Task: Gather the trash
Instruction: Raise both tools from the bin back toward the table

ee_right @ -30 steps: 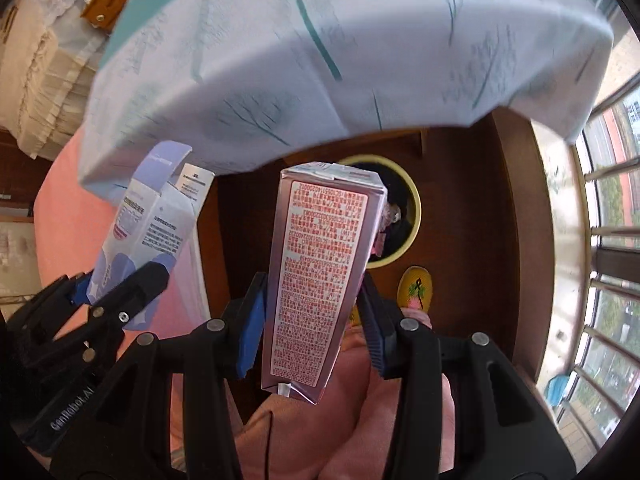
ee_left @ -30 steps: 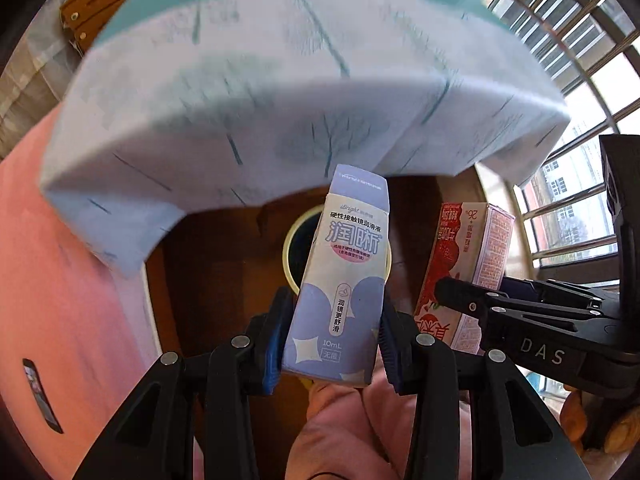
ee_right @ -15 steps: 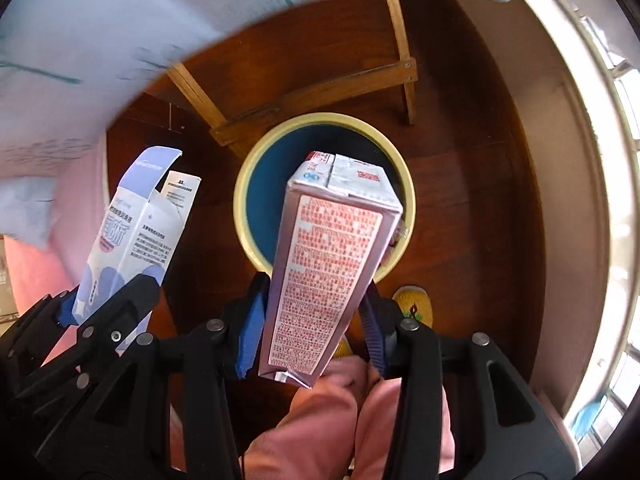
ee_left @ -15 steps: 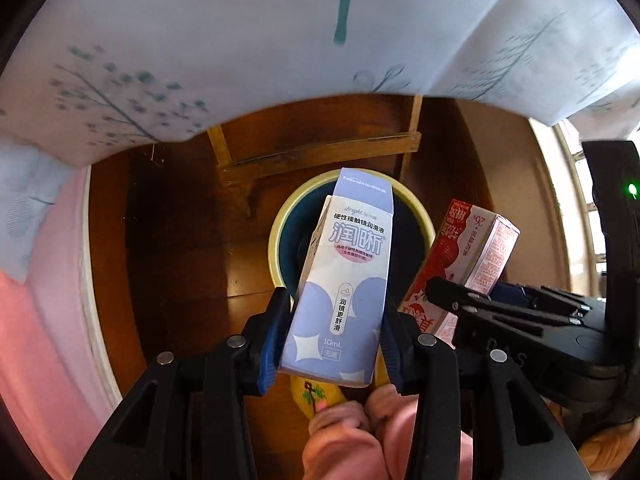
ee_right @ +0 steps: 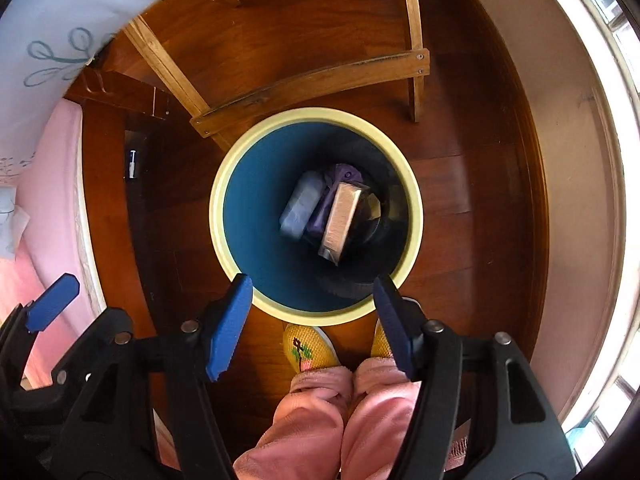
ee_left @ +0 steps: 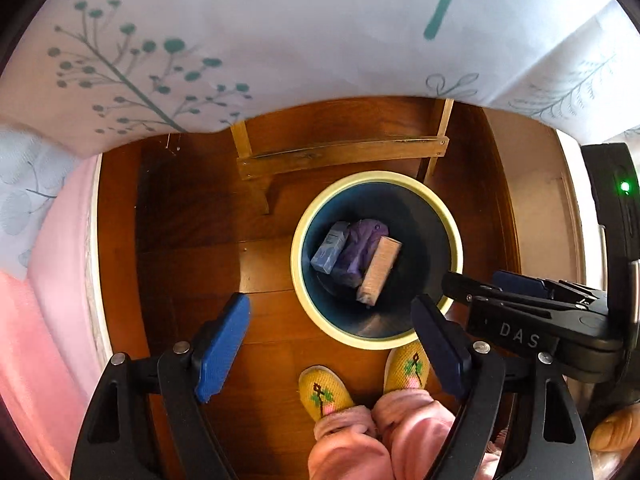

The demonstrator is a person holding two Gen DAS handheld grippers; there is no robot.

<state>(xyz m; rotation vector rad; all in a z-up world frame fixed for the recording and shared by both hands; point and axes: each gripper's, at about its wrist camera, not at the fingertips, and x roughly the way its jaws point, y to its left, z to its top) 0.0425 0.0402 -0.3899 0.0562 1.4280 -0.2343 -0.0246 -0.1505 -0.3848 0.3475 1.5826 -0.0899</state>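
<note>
A round bin with a cream rim [ee_left: 297, 236] [ee_right: 216, 208] and dark blue inside stands on the wooden floor below both grippers. At its bottom lie the pale blue carton [ee_left: 330, 247] [ee_right: 299, 210], a purple crumpled item [ee_left: 360, 250] [ee_right: 344, 174] and the pink drink carton [ee_left: 378, 270] [ee_right: 340, 220]. My left gripper [ee_left: 336, 338] points straight down, its jaws opening wide with nothing between them. My right gripper [ee_right: 312, 312] hangs over the bin's near rim, its jaws opening too and empty. The right gripper's black body [ee_left: 532, 320] shows at the right of the left wrist view.
A table with wooden legs and a crossbar [ee_left: 340, 156] [ee_right: 312, 84] stands behind the bin, under a pale printed tablecloth [ee_left: 280, 40]. A person's yellow slippers [ee_left: 324, 394] [ee_right: 306, 346] and pink trouser legs are just before the bin. A pink bed edge [ee_left: 52, 280] lies left.
Both grippers sank toward the bin and their jaws spread. The pale blue carton left the left gripper and the pink drink carton left the right; both now lie inside the bin.
</note>
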